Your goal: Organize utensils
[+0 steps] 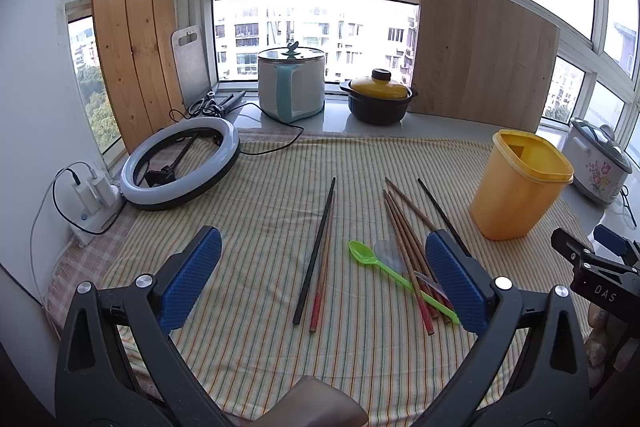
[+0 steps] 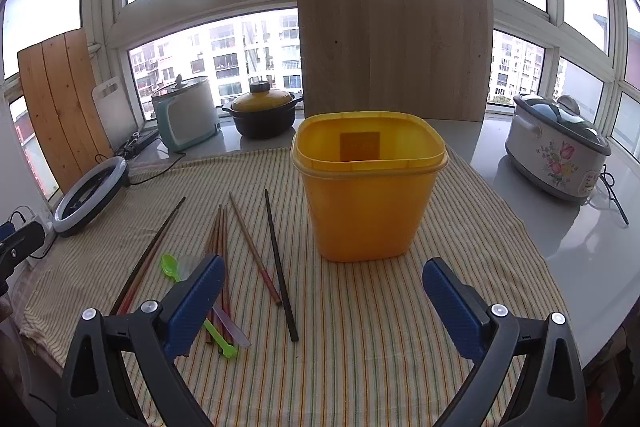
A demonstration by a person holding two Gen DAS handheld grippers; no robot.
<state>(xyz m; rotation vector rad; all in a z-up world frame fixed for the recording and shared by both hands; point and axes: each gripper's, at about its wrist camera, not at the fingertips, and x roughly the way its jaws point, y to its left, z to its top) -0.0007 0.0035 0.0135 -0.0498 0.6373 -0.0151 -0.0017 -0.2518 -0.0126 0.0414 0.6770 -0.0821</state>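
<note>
Several chopsticks lie on the striped cloth (image 1: 260,227): a black and a brown one side by side (image 1: 320,259), a brown bundle (image 1: 404,247) and a lone black one (image 2: 280,267). A green plastic spoon (image 1: 376,263) and a clear spoon (image 2: 232,327) lie among the bundle. An empty yellow tub (image 2: 368,195) stands upright behind them. My left gripper (image 1: 320,275) hovers open over the chopsticks, holding nothing. My right gripper (image 2: 320,303) is open too, in front of the tub and just right of the utensils.
A ring light (image 1: 180,163) lies at the cloth's back left beside a charger block (image 1: 92,195). On the sill stand a kettle-like cooker (image 1: 292,83), a yellow-lidded pot (image 1: 380,95), wooden boards (image 2: 396,47) and a flowered rice cooker (image 2: 556,147).
</note>
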